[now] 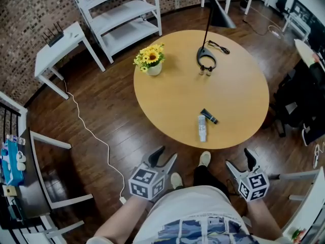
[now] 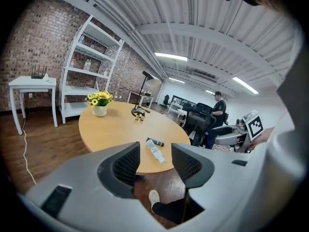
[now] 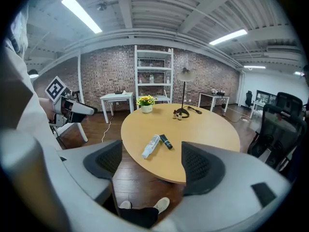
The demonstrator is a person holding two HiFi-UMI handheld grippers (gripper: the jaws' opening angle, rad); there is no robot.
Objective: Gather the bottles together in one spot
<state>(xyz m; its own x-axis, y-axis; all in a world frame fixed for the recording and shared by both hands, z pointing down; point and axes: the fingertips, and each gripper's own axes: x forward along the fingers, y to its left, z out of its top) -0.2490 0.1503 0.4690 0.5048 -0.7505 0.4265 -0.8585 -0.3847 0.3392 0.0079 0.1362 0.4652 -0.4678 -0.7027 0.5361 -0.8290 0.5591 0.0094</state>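
Note:
A white bottle (image 1: 202,127) lies on its side near the front edge of the round wooden table (image 1: 167,100), with a dark tube-like bottle (image 1: 208,116) lying just behind it. Two small brown bottles (image 1: 204,71) stand by the lamp base (image 1: 207,60) at the far side. My left gripper (image 1: 163,155) is held below the table's front edge, open and empty. My right gripper (image 1: 238,159) is also open and empty, off the table to the right. Along the left gripper's (image 2: 154,163) jaws I see the white bottle (image 2: 155,151); the right gripper (image 3: 150,163) also faces it (image 3: 151,146).
A pot of yellow flowers (image 1: 151,60) stands at the table's far left. A white shelf unit (image 1: 122,14) and a white side table (image 1: 58,47) stand behind, and a cable (image 1: 91,136) runs across the wooden floor. Dark office chairs (image 1: 299,100) are at the right, where a person (image 2: 218,108) stands.

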